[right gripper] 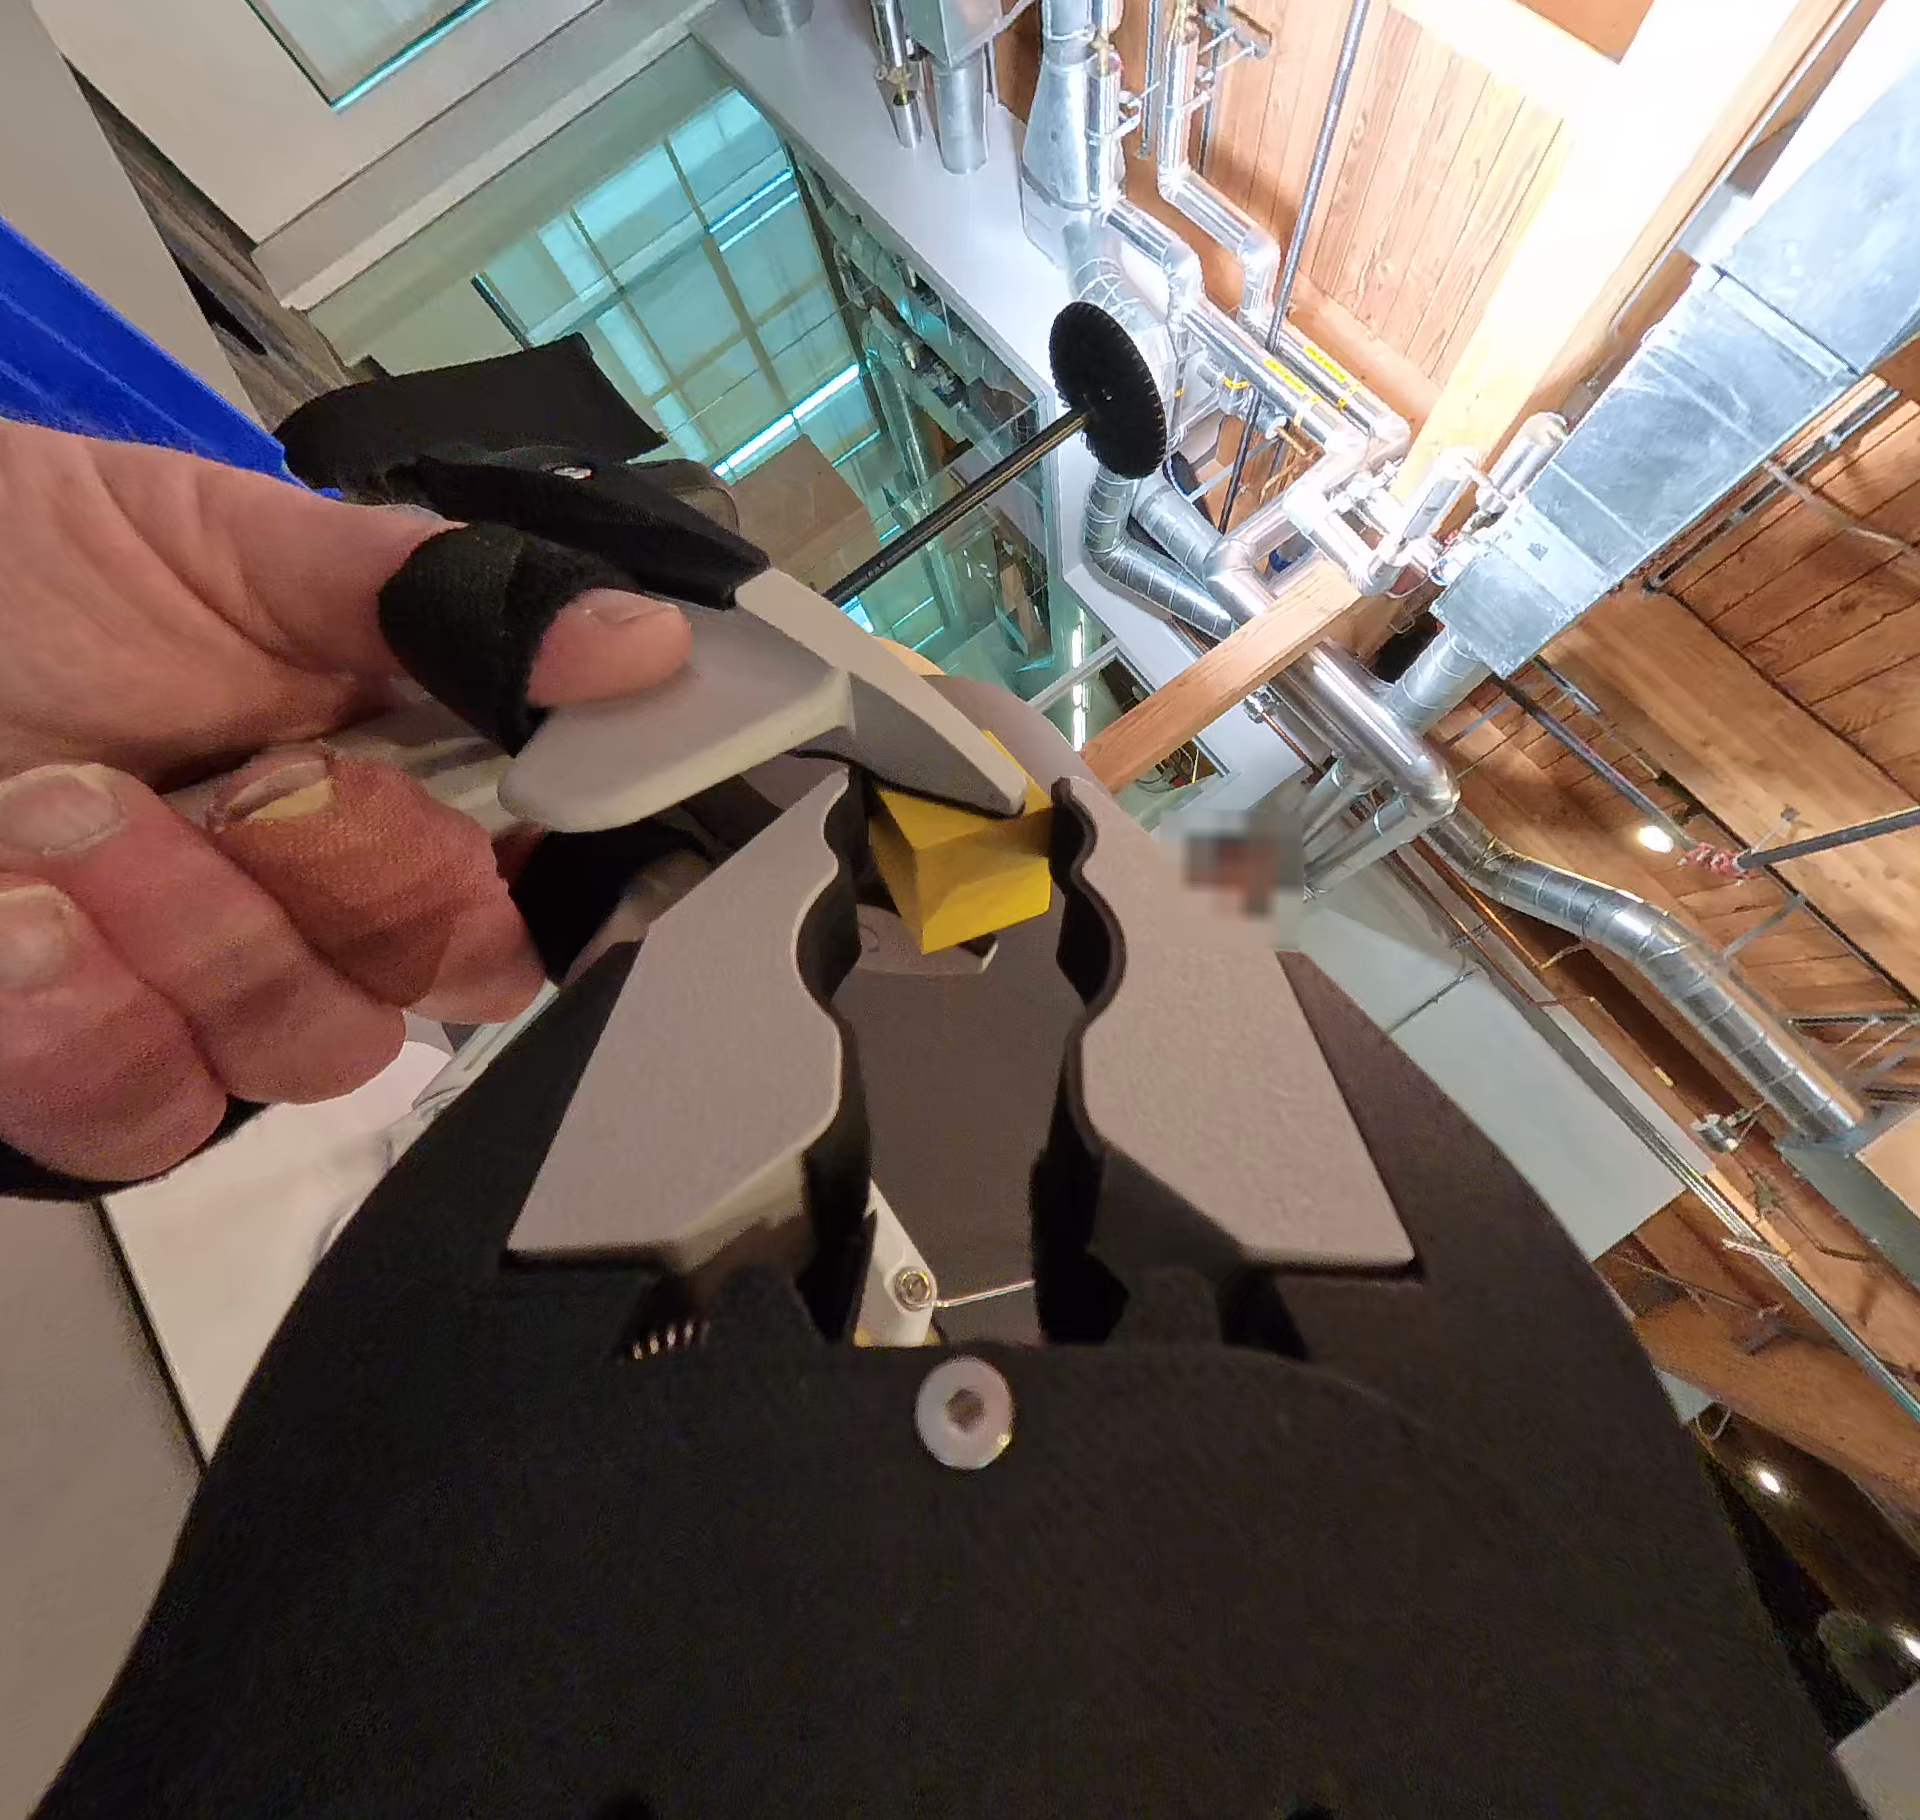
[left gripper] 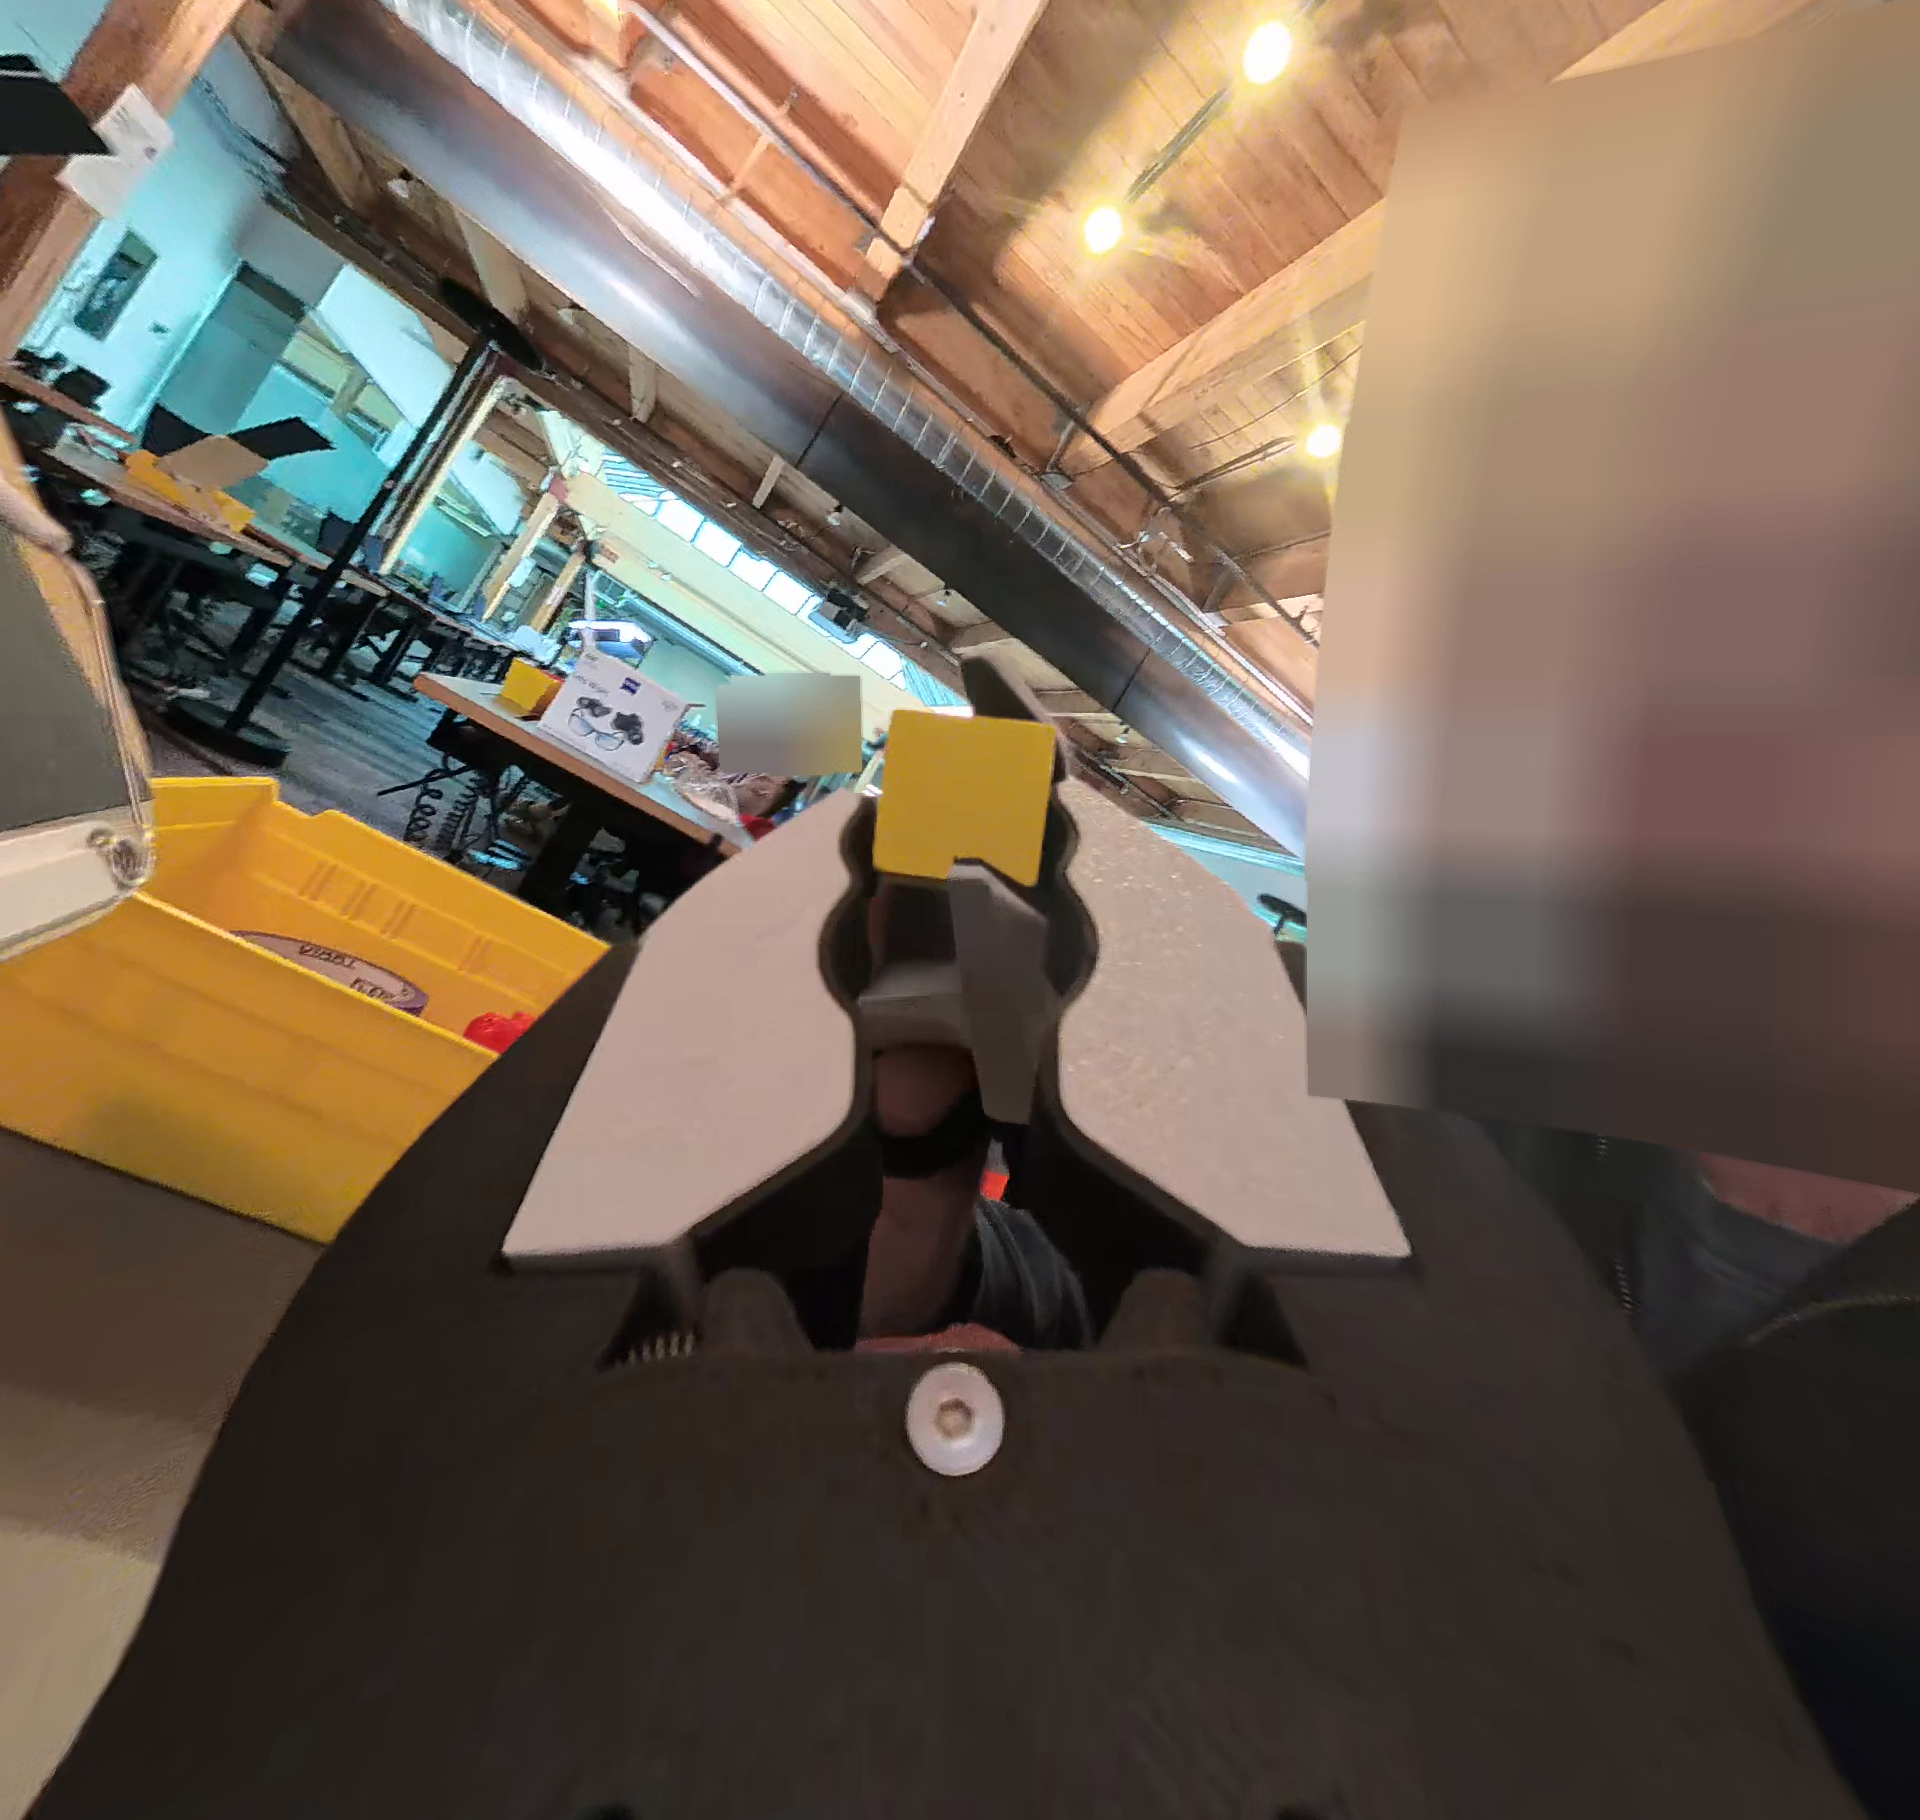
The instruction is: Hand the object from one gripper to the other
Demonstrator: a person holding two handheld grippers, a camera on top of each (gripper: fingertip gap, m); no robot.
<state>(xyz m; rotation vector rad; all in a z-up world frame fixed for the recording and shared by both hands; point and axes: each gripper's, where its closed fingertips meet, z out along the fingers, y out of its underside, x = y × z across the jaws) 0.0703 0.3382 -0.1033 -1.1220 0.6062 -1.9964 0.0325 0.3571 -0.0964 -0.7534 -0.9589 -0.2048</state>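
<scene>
Inside yellow bin (left gripper: 260, 949) lie a tape roll (left gripper: 343, 975) and red piece (left gripper: 502, 1027).

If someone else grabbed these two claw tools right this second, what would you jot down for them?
Left gripper: shut on the yellow block.
Right gripper: its fingers sit on both sides of the same block, apparently closed on it.
Block: held up in the air between the two grippers, above the table.
Done: both grippers have met at the block.
Left: one gripper lets go so that the other alone carries it. Which one gives is not clear.
</scene>
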